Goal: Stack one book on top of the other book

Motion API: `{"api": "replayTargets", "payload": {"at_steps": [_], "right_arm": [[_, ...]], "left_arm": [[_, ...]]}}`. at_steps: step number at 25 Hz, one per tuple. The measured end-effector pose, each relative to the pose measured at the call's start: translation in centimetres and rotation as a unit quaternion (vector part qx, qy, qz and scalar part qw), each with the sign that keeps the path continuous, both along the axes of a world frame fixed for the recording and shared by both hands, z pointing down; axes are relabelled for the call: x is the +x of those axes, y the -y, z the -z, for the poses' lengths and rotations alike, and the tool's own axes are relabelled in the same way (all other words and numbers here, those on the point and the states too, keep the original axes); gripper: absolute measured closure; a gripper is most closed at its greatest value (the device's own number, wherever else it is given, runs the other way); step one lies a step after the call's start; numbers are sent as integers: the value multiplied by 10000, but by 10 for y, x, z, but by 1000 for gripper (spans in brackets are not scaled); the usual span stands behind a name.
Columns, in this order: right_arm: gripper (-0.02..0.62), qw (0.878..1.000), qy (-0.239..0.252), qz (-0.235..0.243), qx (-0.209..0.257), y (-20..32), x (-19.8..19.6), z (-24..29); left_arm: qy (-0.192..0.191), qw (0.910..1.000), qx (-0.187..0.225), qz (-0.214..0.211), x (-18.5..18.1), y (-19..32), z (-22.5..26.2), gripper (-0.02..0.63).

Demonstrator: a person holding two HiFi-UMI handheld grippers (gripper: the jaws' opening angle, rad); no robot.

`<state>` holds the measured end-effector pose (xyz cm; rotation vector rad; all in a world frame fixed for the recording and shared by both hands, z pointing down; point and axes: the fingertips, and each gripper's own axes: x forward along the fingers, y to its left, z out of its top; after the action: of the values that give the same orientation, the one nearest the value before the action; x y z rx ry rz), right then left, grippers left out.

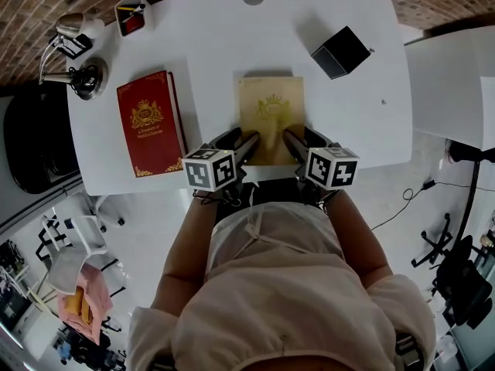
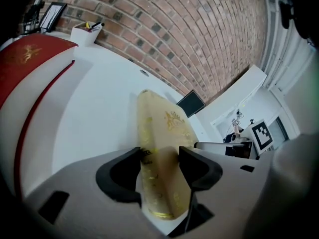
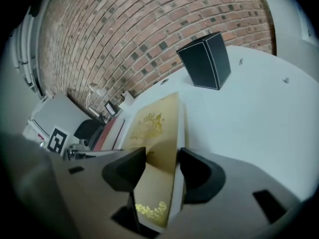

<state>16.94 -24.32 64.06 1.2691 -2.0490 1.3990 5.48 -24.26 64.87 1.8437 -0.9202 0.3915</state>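
A gold book (image 1: 271, 114) lies flat near the front edge of the white table (image 1: 209, 45). A red book (image 1: 149, 122) lies flat to its left, apart from it. My left gripper (image 1: 241, 139) stands open over the gold book's near left corner. In the left gripper view the gold book's (image 2: 167, 128) left edge runs between the jaws of the left gripper (image 2: 159, 158). My right gripper (image 1: 302, 137) is open over the near right corner. The right gripper view shows the right gripper (image 3: 162, 161) straddling the gold book's (image 3: 152, 123) right edge.
A black box (image 1: 340, 51) stands at the back right of the table. A white pen holder (image 1: 133, 14) and a desk lamp (image 1: 73, 52) sit at the back left. Office chairs stand on the floor around the table.
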Motion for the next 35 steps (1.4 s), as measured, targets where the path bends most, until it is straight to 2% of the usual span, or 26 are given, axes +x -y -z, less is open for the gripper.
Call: {"api": "replayTargets", "payload": {"at_steps": [5, 12, 19, 22, 27, 35], "right_arm": [[376, 10000, -77, 23, 18, -1, -1, 1], [380, 9989, -471, 19, -55, -6, 0, 5], [382, 9983, -549, -39, 183, -7, -18, 34], [382, 9980, -482, -94, 390, -2, -33, 56], [382, 9967, -278, -26, 759, 9, -71, 95], [382, 9941, -222, 326, 1013, 7, -161, 122]], "left_arm": [[-79, 10000, 9, -44, 0, 0, 0, 354], [169, 9996, -73, -225, 2, -5, 2, 362], [123, 9985, 186, -503, -15, -2, 29, 363], [67, 9985, 360, -412, -31, 3, 52, 364], [116, 9958, 878, -220, -69, 10, 95, 363], [84, 9953, 953, 168, -160, -1, 121, 363]]}}
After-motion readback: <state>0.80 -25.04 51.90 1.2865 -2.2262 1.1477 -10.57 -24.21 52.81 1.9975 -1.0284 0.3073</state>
